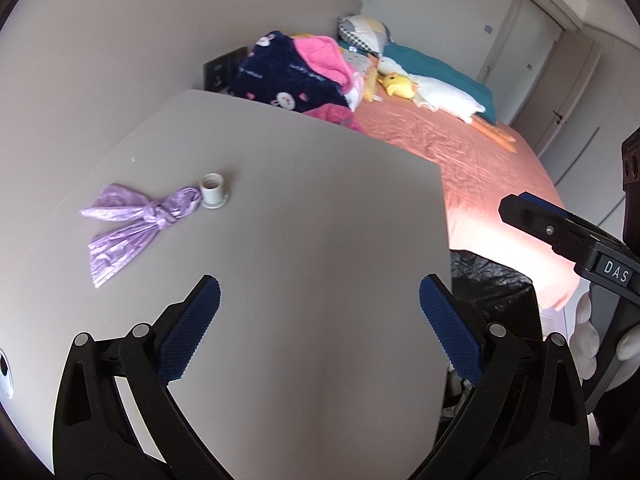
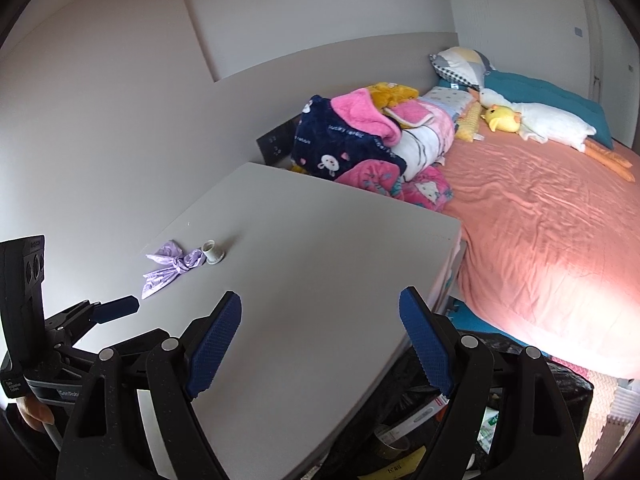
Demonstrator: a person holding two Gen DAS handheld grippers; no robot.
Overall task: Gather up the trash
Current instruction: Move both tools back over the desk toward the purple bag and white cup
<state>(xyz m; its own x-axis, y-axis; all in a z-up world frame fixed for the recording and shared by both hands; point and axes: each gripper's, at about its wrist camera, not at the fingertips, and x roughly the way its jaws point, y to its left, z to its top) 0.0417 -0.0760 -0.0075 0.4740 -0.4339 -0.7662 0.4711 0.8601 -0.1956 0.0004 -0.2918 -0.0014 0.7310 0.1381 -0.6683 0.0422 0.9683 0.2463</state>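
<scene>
While both tools hover above the near edge of the grey tabletop (image 1: 304, 216), their blue-padded fingers are spread wide and hold nothing: the left gripper (image 1: 320, 312) is over the bare surface, and the right gripper (image 2: 320, 336) is nearer the corner, above a bin lined with a black bag (image 2: 500, 392) that stands on the floor between tabletop and bed and already holds some packaging. Farther along, toward the wall, lies the remaining trash: a knotted purple plastic bag (image 1: 132, 224), flat and crumpled, with one end touching a small white cup (image 1: 213, 191) that stands upright on a flared base. Beyond the tabletop's far edge, a heap of blankets (image 2: 360, 140) and plush toys sits on the bed with the pink sheet (image 2: 540, 232). The risks seem to sit in that contact between the two items. Pulling the bag by its tails could drag or tip the light cup, and it might roll off toward the wall. Thin film lying flat may also slide under the fingers rather than bunch between them; the knot looks like the surer hold. Either piece could then miss the bin's opening if let go early, since part of it lies under the tabletop's edge.
</scene>
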